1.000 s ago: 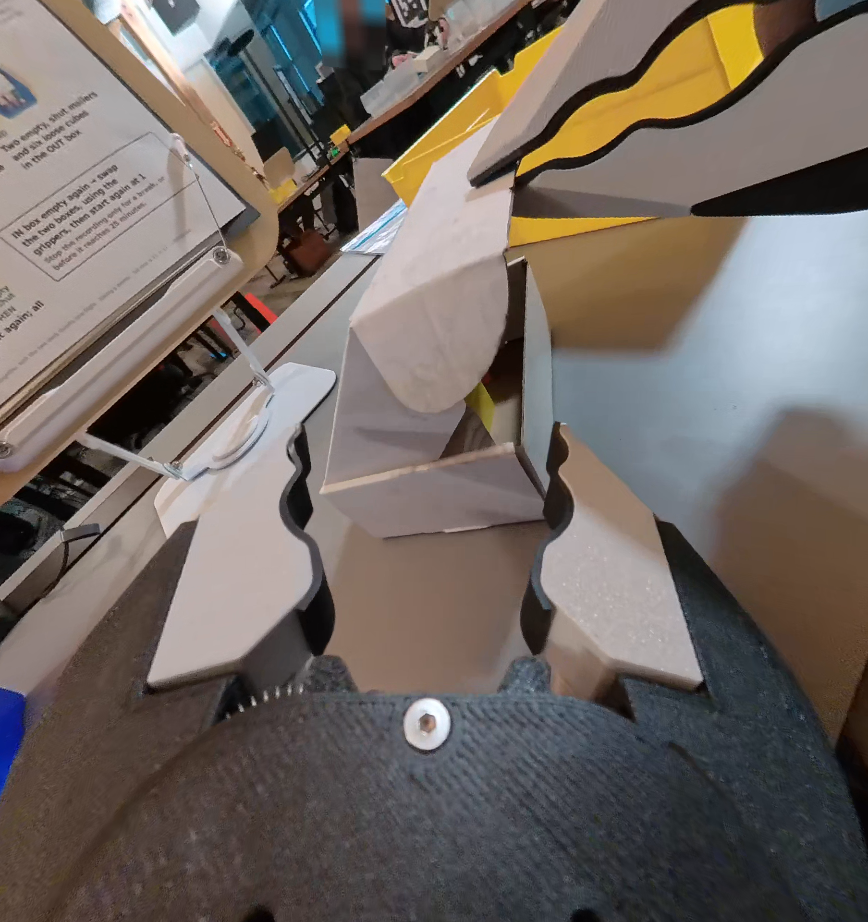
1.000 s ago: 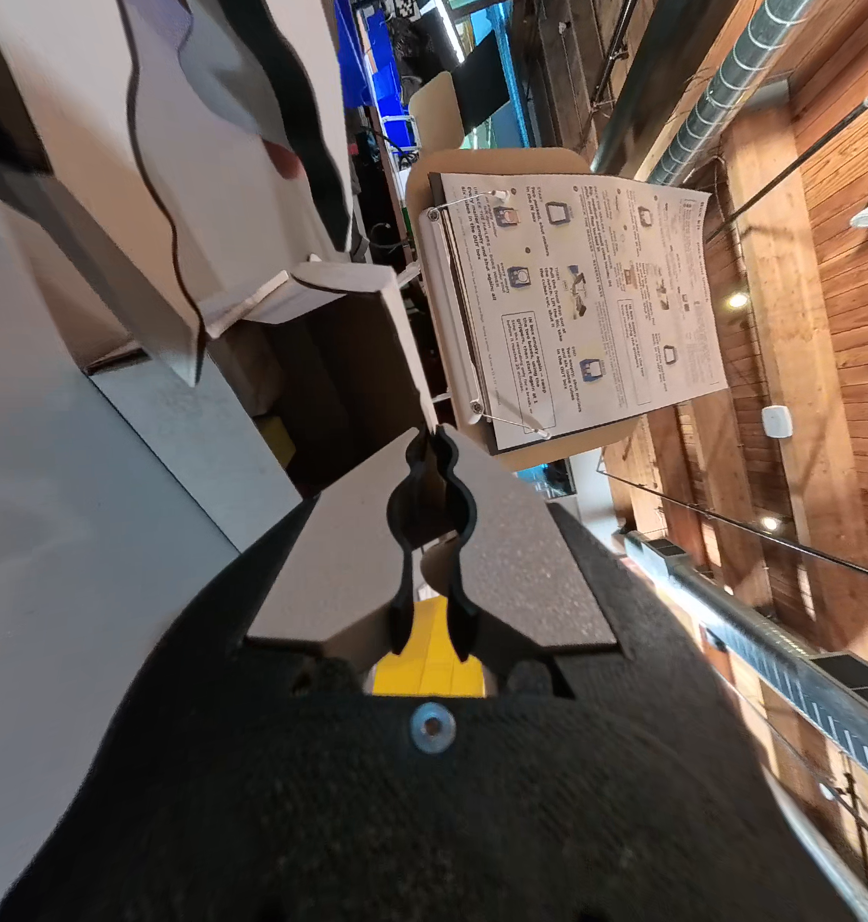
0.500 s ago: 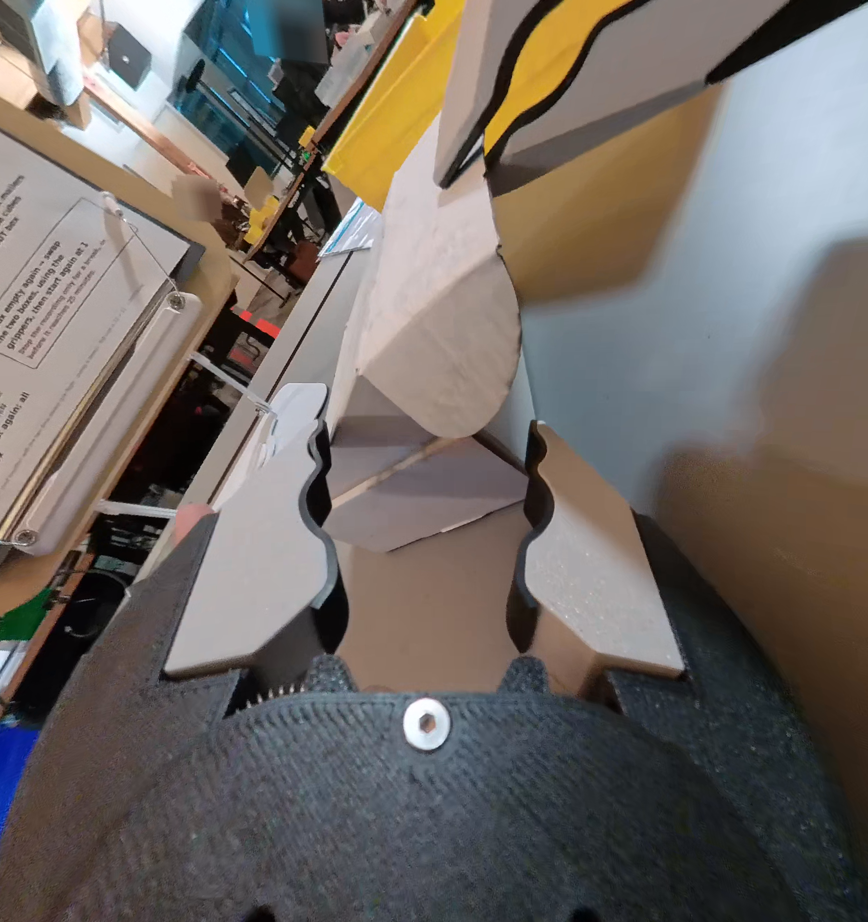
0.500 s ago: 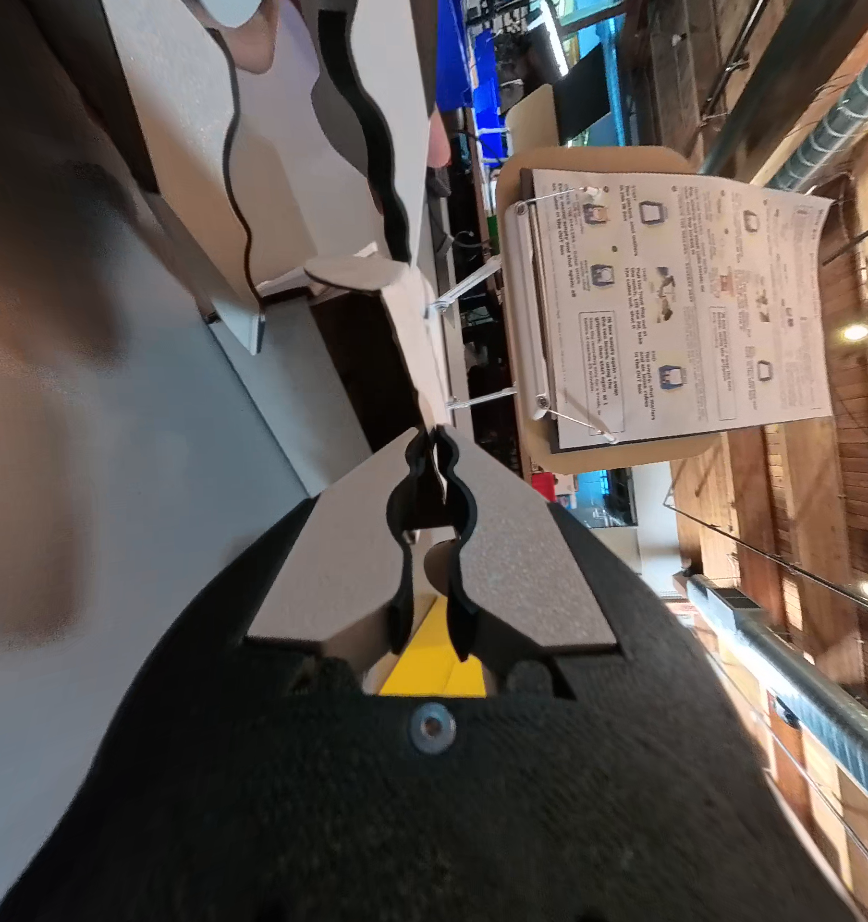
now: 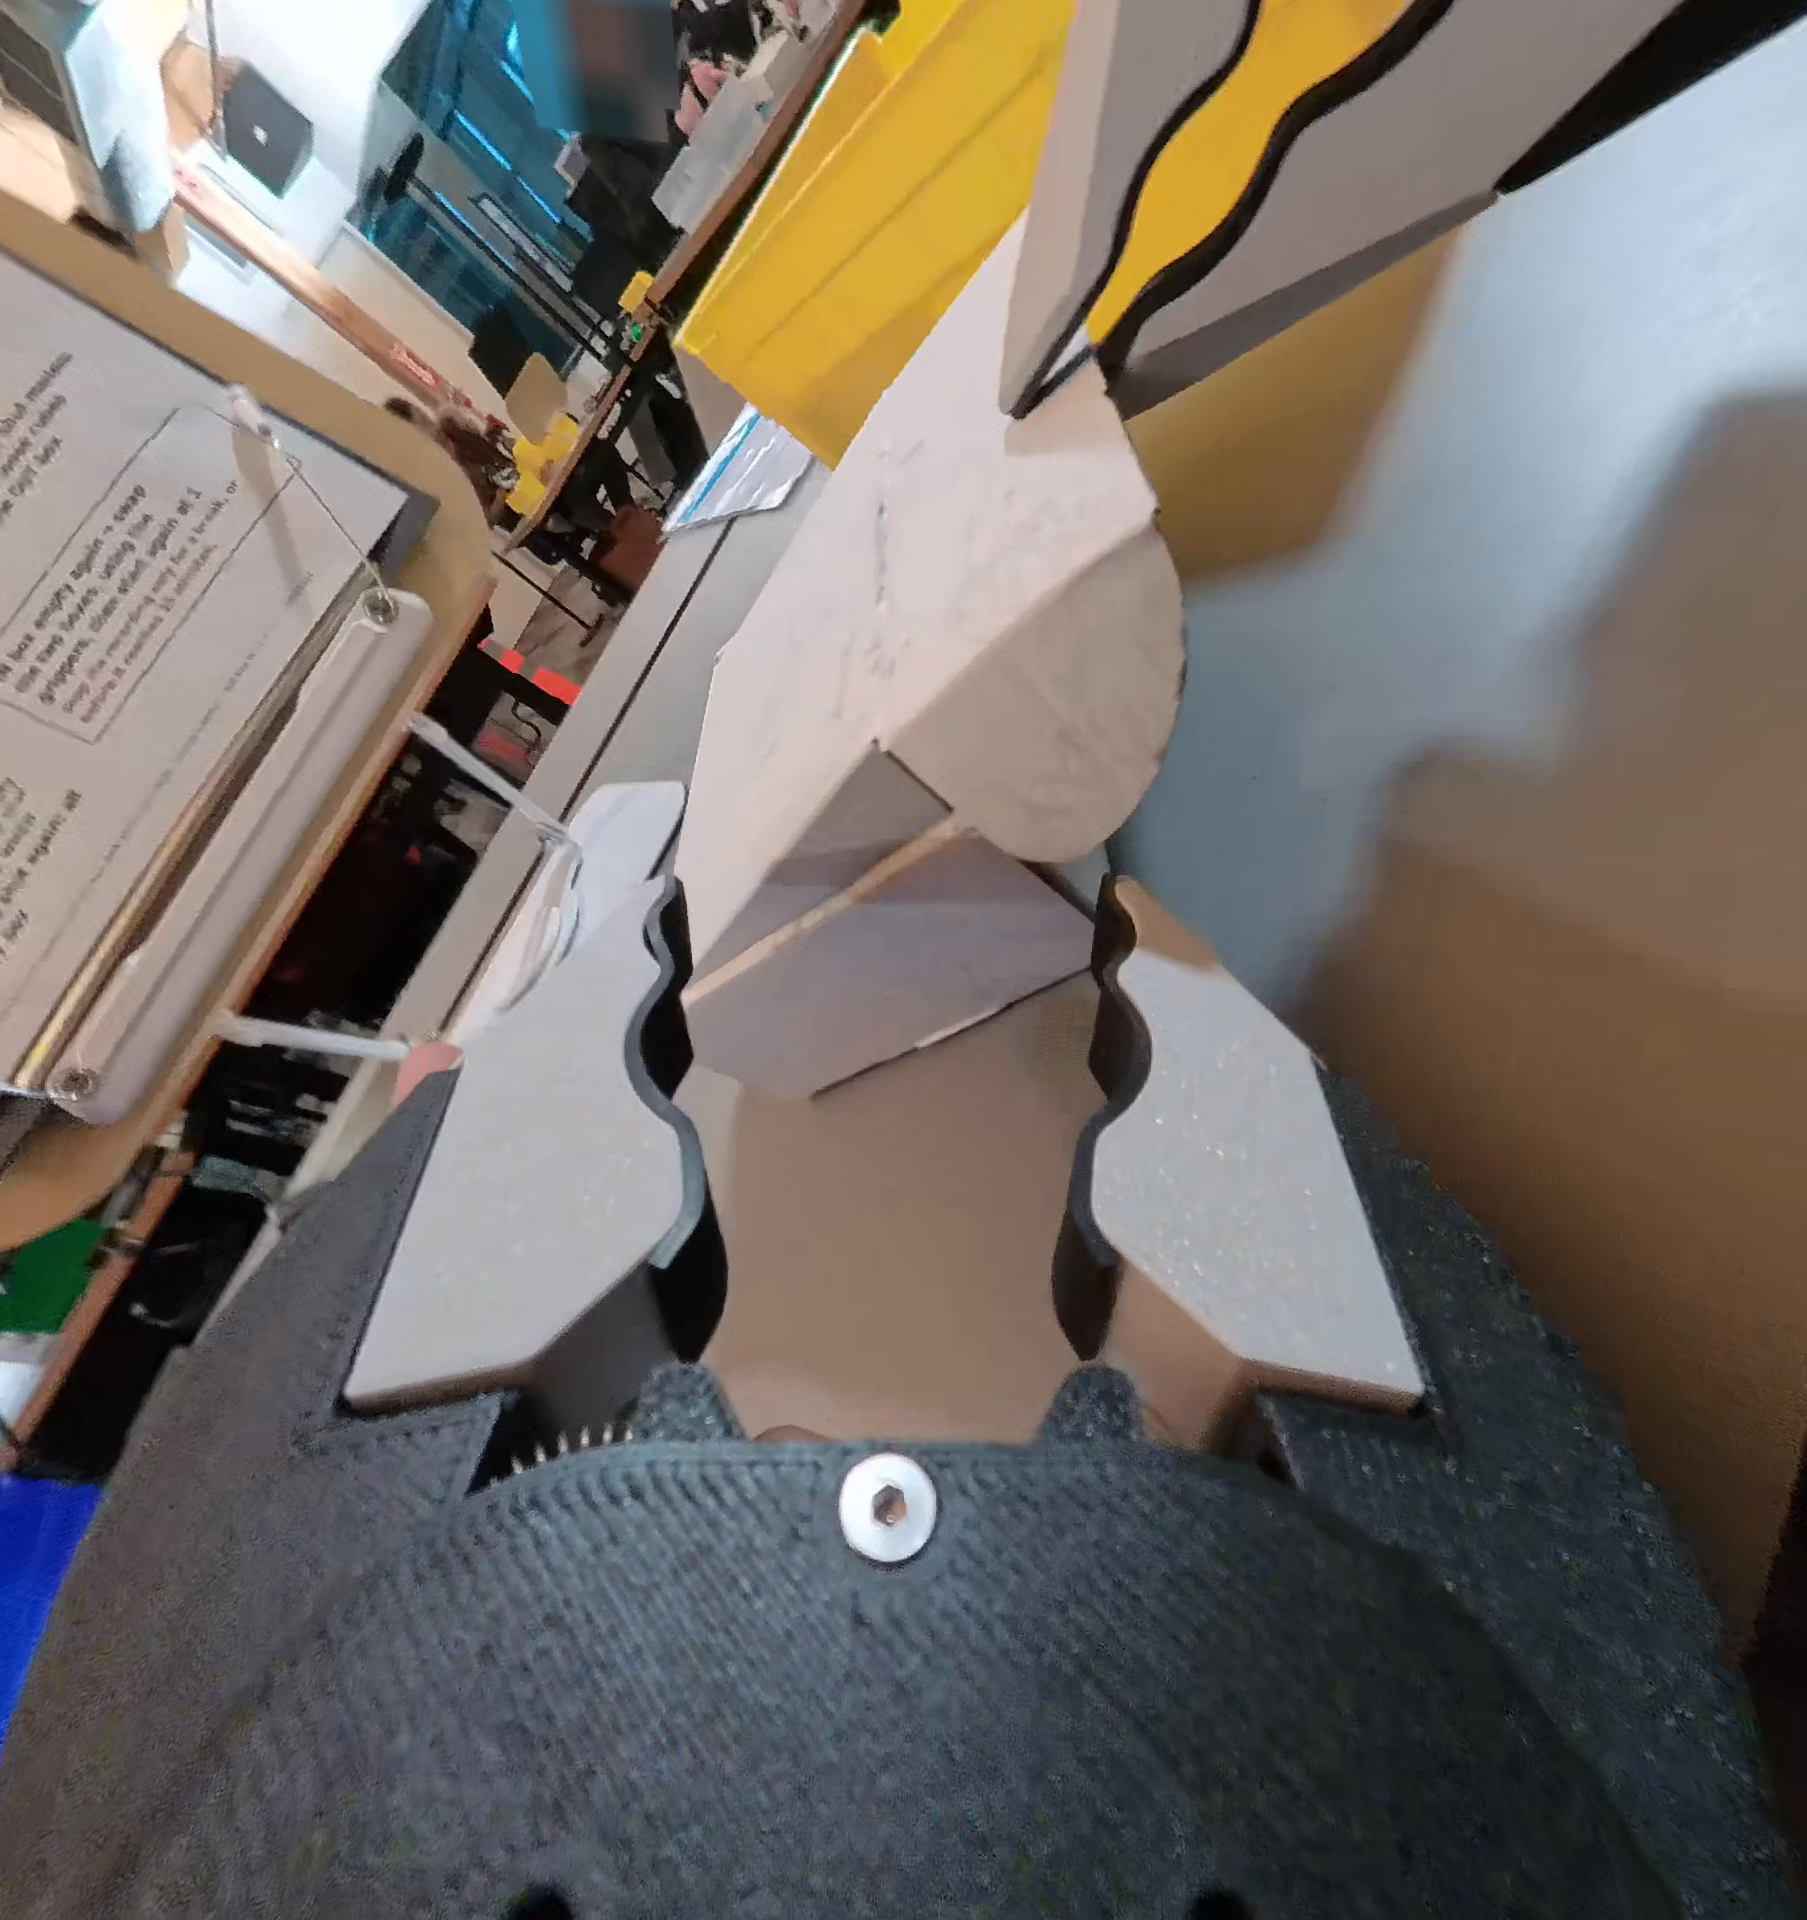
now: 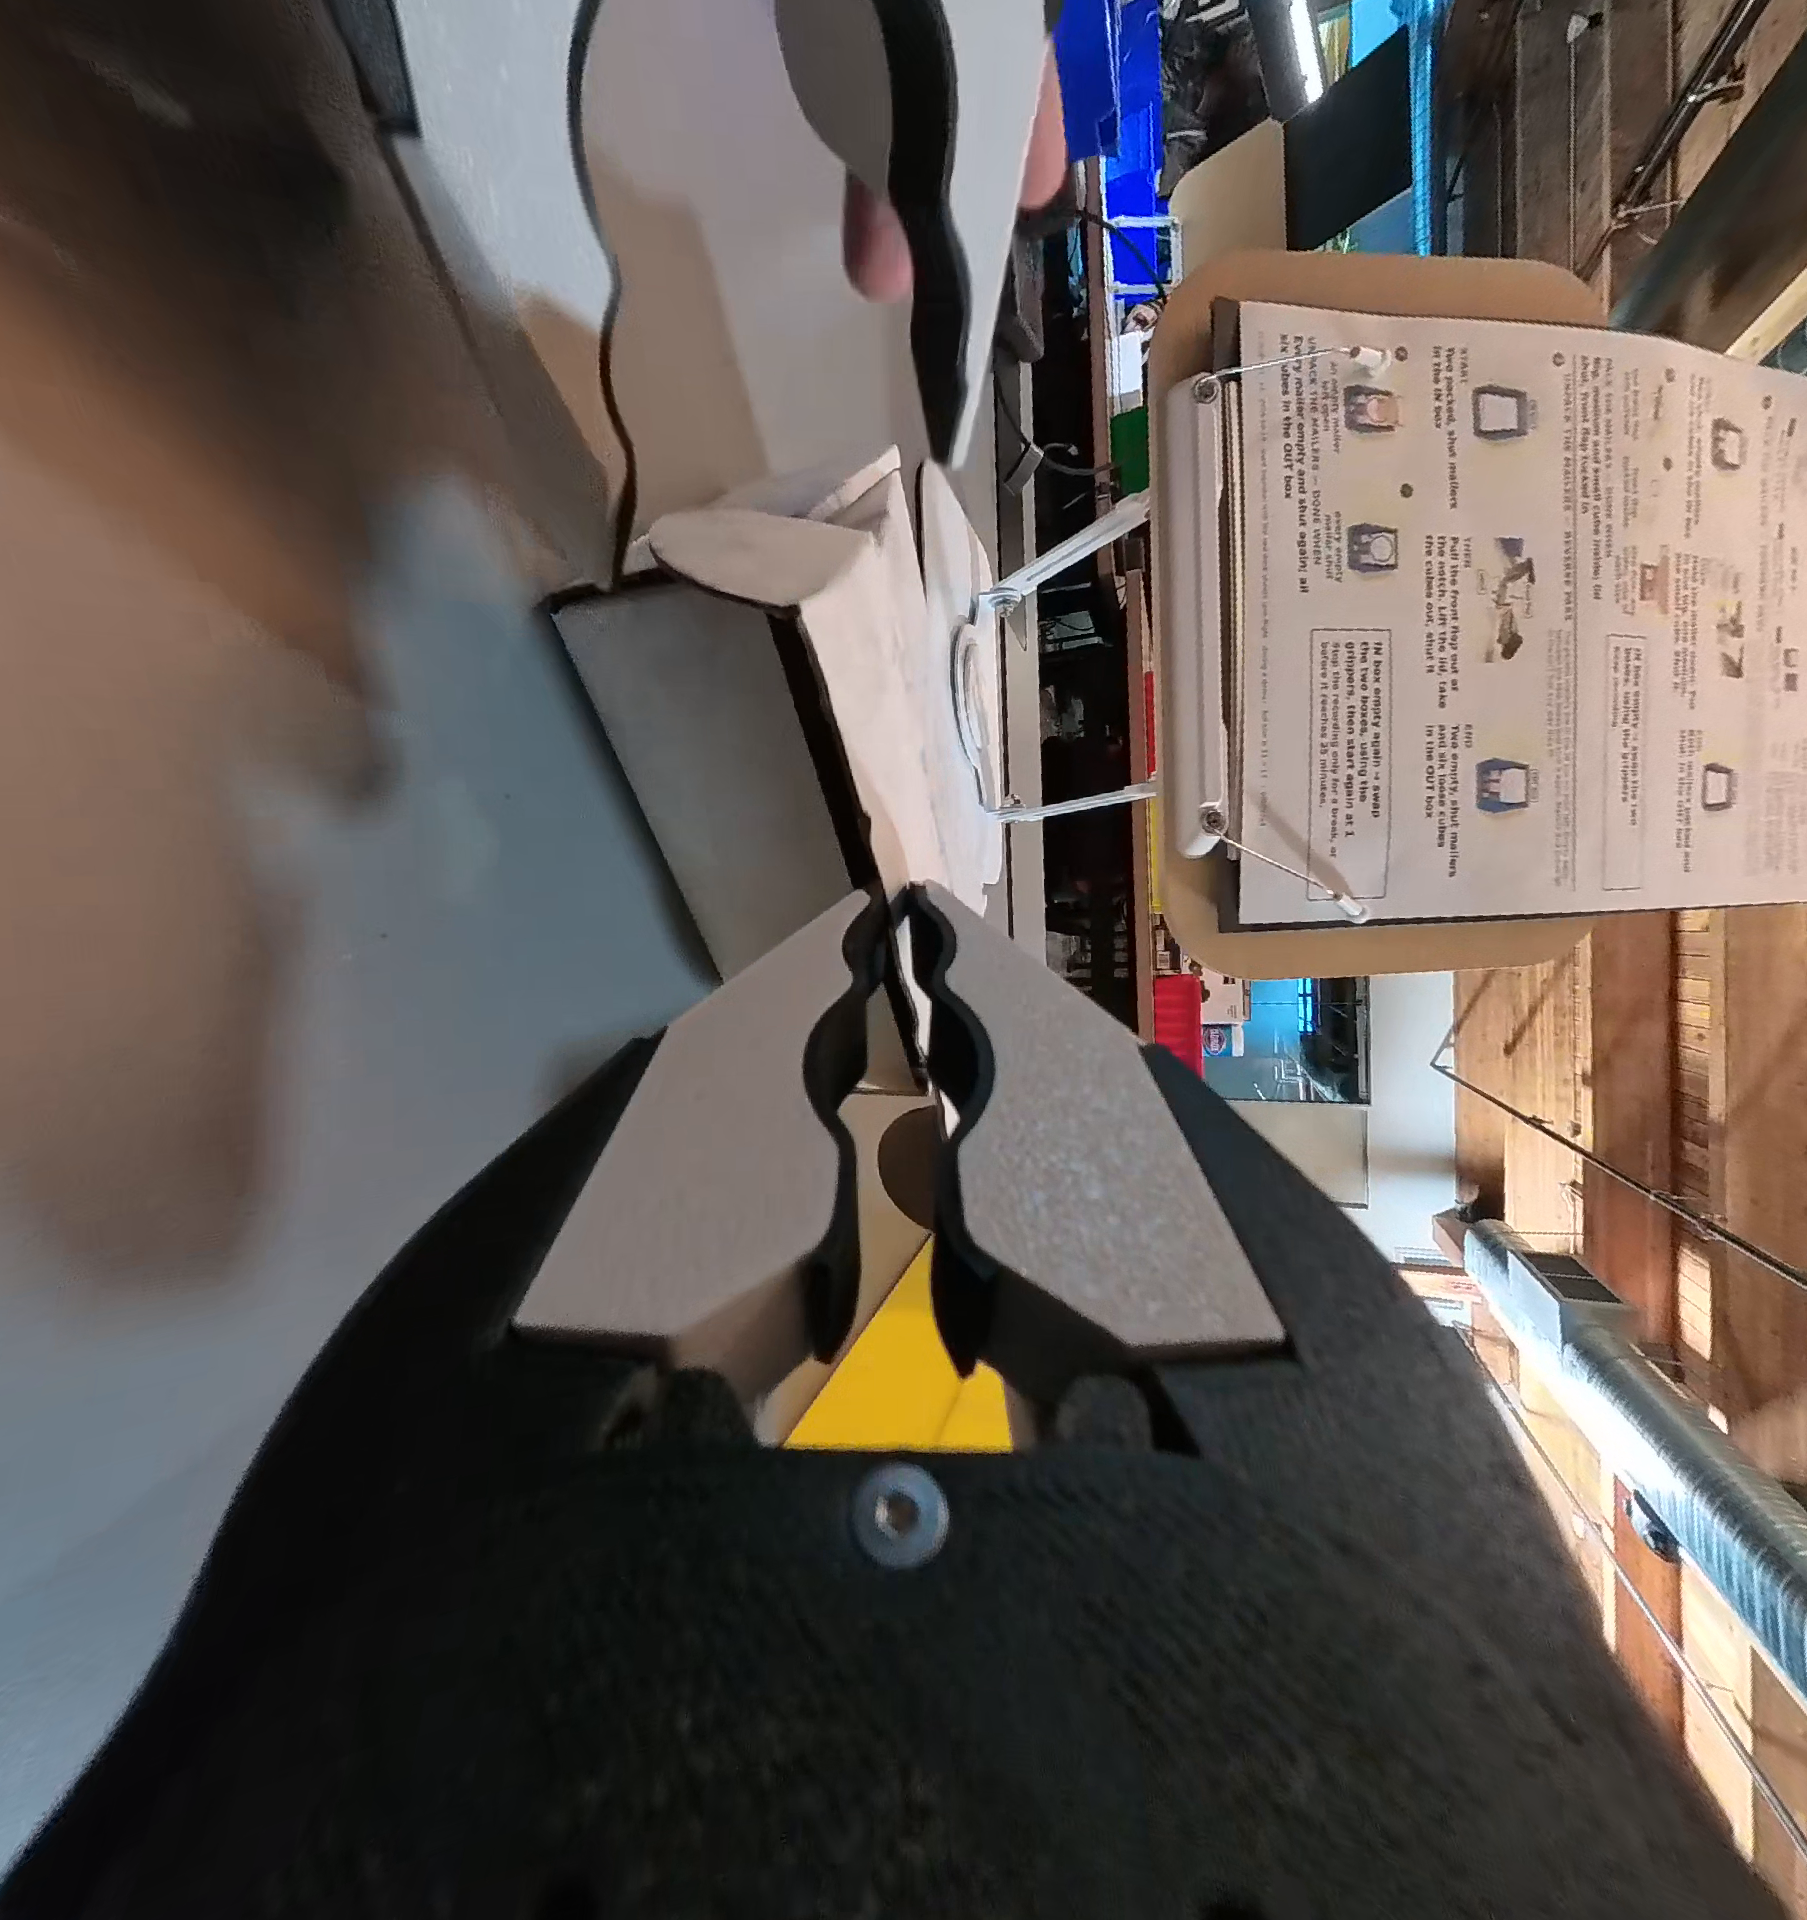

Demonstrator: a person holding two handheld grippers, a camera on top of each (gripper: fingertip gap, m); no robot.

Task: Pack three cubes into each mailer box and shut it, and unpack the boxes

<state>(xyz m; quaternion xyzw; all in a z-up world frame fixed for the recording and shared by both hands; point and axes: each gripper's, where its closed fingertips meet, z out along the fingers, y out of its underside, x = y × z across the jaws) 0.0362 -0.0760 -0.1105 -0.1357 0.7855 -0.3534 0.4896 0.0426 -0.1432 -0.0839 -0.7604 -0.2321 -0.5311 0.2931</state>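
Left wrist view: left gripper (image 5: 888, 1049) spread wide, its fingers flanking the near corner of the white mailer box (image 5: 909, 665) on the table (image 5: 1501, 520). Right wrist view: right gripper (image 6: 904, 925) clenched on the box's thin lid edge; only here does the whole instruction sheet (image 6: 1450, 644) on its stand appear.

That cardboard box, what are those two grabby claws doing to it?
A person is working a white cardboard mailer box with two hand-held grippers. The right gripper is shut on the edge of the box lid, which is nearly down over the box. The left gripper is open, its jaws on either side of the box's front corner. A yellow plastic bin sits behind, and a printed instruction sheet on a stand is beside the table.
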